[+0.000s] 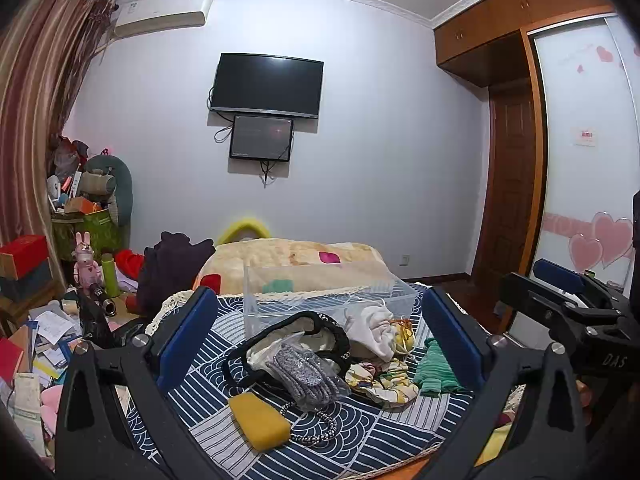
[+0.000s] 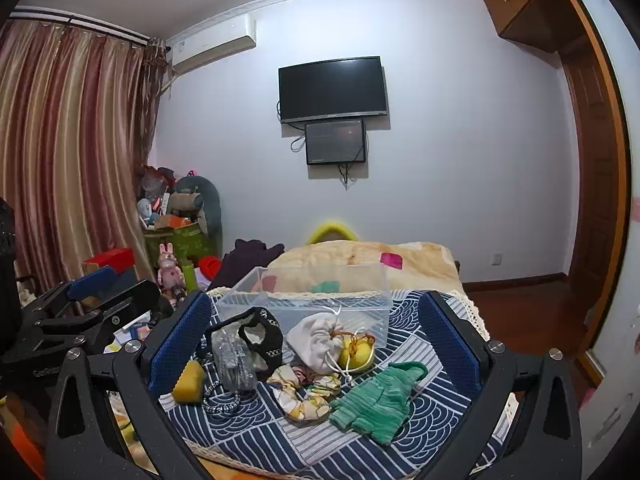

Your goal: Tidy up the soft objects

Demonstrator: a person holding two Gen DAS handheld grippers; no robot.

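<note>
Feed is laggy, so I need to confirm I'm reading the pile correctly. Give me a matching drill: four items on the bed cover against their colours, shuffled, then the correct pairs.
Things:
1. sponge
2. glove
3. drawstring pouch
4. storage bin

Colours:
A. clear
B. green
C. yellow
D. off-white

Pairs: 1-C, 2-B, 3-D, 4-A.

In the right wrist view, all four sit on the blue patterned cover: the bin at the back, the others in front of it.

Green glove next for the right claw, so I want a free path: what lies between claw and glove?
Only bare patterned cloth; the right wrist view shows the green glove inside the open right claw.
</note>
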